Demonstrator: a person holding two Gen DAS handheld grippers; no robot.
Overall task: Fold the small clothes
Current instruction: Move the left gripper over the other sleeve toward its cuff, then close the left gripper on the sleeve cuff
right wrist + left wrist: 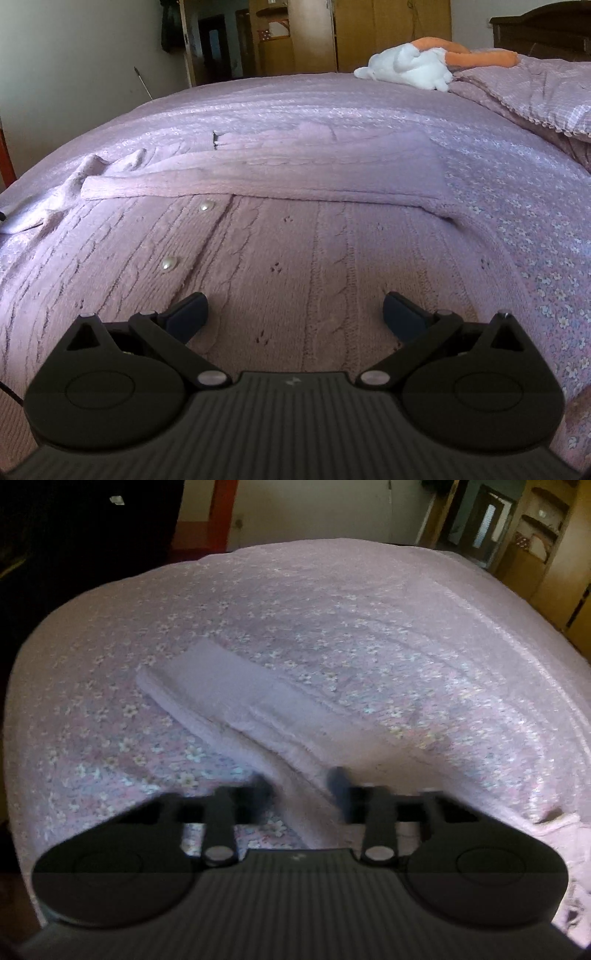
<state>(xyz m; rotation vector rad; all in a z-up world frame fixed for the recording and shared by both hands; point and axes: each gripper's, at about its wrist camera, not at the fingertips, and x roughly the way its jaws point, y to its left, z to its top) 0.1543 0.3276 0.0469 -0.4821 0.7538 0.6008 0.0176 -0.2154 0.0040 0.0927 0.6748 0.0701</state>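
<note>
A wide bed (369, 107) under a pale lilac bedspread printed with small white flowers fills both views. On it lies a mauve cable-knit cardigan (295, 258), spread flat with its front up. One long knitted sleeve (258, 177) is folded across the body of the cardigan in the right wrist view. In the left wrist view another sleeve (236, 705) stretches away over the flowered spread, and its near end runs down between the fingers of that tool.

At the far end of the bed, well apart from the cardigan, a white and orange soft toy (410, 66) rests beside a rumpled lilac checked quilt (535, 92).

The left gripper (301, 786) is blurred; its dark fingers (338, 779) stand a moderate way apart on either side of the sleeve's near end, and whether they touch the knit I cannot tell.

The right gripper (293, 314) hangs just above the cardigan's body, its dark fingers (400, 314) spread wide with only knit showing between them.

Two small pearly round buttons (170, 263) sit along the cardigan's front band, to the left of the right gripper.
</note>
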